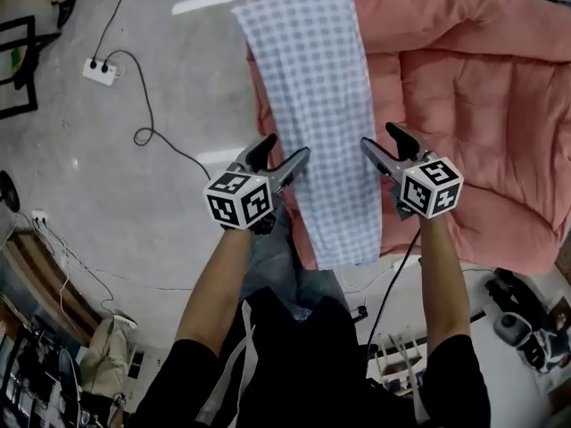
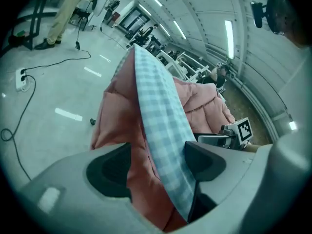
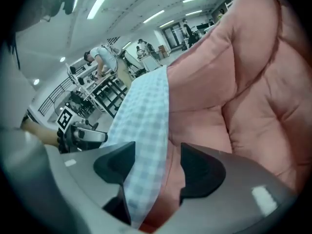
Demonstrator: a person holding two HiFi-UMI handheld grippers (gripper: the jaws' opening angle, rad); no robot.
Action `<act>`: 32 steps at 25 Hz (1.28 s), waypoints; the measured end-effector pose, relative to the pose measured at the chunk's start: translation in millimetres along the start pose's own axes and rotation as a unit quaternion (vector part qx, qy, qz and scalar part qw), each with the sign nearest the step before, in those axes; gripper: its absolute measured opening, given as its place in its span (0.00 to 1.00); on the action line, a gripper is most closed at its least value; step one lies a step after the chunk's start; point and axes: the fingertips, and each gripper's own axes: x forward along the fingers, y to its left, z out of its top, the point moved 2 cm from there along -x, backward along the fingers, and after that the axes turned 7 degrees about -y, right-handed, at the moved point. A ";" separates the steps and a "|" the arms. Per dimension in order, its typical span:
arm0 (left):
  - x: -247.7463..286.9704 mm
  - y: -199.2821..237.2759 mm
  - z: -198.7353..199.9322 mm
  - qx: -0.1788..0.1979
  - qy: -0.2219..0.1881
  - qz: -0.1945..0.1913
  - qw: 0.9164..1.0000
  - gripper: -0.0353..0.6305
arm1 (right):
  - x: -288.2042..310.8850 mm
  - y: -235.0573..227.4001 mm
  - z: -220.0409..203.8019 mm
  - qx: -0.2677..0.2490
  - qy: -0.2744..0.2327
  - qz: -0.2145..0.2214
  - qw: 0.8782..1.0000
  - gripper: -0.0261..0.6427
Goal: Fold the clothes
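Grey, shiny concrete makes the floor [image 1: 152,61] under everything. On it lies the checked cloth [image 1: 317,96], a thin woven fabric in pale blue and white squares. It is folded to a long narrow strip with straight edges. It rests flat along the left border of a pink comforter [image 1: 482,87], and its near end reaches the comforter's near edge. The comforter is thick, quilted in big puffy fields, with soft wrinkles.

The left gripper [image 1: 285,148] stands at the strip's left edge and the right gripper [image 1: 379,136] at its right edge. Both are beside the near part of the strip and point forward and downward. Each one has its jaws wide apart. In the gripper views the cloth's edge runs between the dark pads, together with some pink comforter, but the pads do not press on it. Each gripper carries a marker cube [image 1: 239,199] in black and white.

Both bare forearms [image 1: 214,283] are stretched forward, almost parallel. Farther left on the floor lies a white power strip [image 1: 100,69] with a black cable [image 1: 147,114].
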 end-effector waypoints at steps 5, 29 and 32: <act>9.2 5.9 -15.4 -0.041 0.009 -0.045 0.998 0.59 | 15.3 0.6 -16.5 0.051 0.016 0.034 0.998 0.50; 18.9 -22.9 -23.6 -0.131 0.047 -0.216 0.966 0.16 | 35.8 46.5 -18.2 0.266 0.060 0.241 0.931 0.46; 9.6 -29.8 -16.1 -0.132 0.033 -0.227 0.964 0.08 | 27.4 58.5 -8.9 0.288 0.057 0.289 0.911 0.35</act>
